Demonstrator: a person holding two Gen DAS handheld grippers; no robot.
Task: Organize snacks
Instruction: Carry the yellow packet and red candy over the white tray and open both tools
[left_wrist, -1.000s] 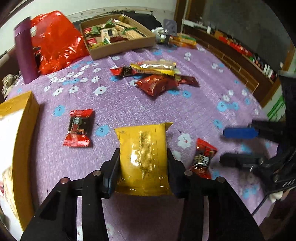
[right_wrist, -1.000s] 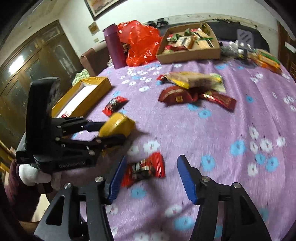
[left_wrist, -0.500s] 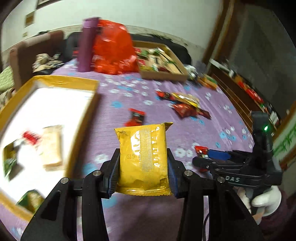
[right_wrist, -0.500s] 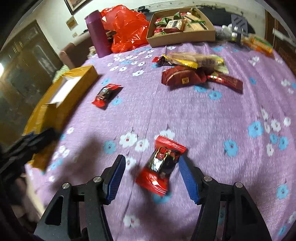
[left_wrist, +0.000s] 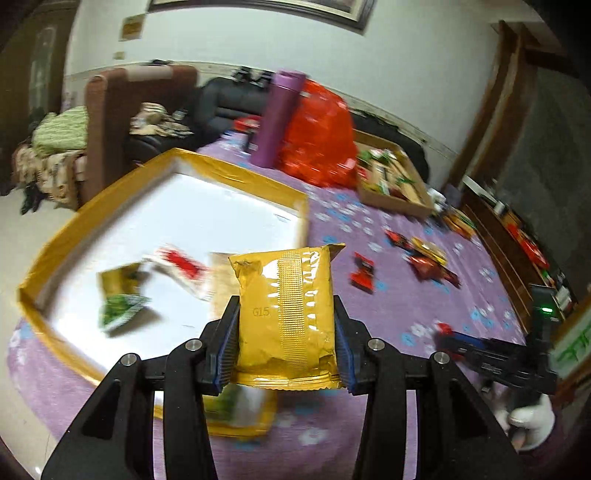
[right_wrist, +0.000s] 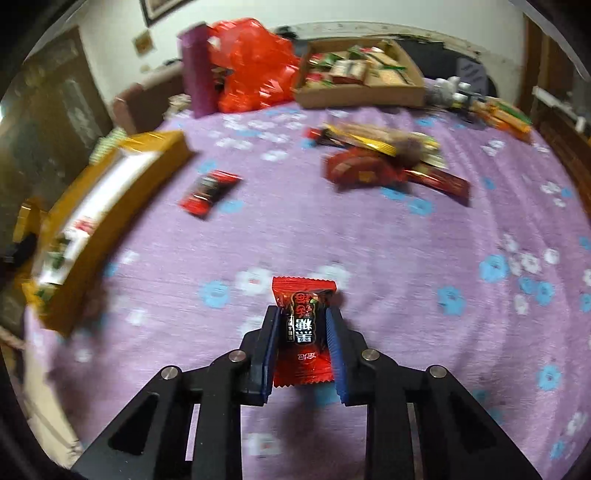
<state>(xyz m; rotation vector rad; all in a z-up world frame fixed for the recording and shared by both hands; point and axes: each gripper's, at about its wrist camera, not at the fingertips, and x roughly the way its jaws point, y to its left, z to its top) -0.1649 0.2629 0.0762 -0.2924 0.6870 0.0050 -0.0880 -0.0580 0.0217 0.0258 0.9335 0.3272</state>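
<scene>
Yellow packet (left_wrist: 286, 314), now over gold tray (left_wrist: 236, 173), between left gripper (left_wrist: 286, 343) pads.

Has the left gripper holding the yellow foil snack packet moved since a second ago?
Yes. The left gripper with the yellow foil snack packet has swung from mid-table to over the yellow-rimmed white tray.

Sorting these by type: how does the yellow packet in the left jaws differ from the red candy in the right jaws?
The yellow packet is plain gold, wide and puffy; the red candy is narrow, red-and-black, with printed characters. The packet hangs above the yellow tray; the candy sits low over the purple cloth. Both are sealed wrappers between jaws.
</scene>
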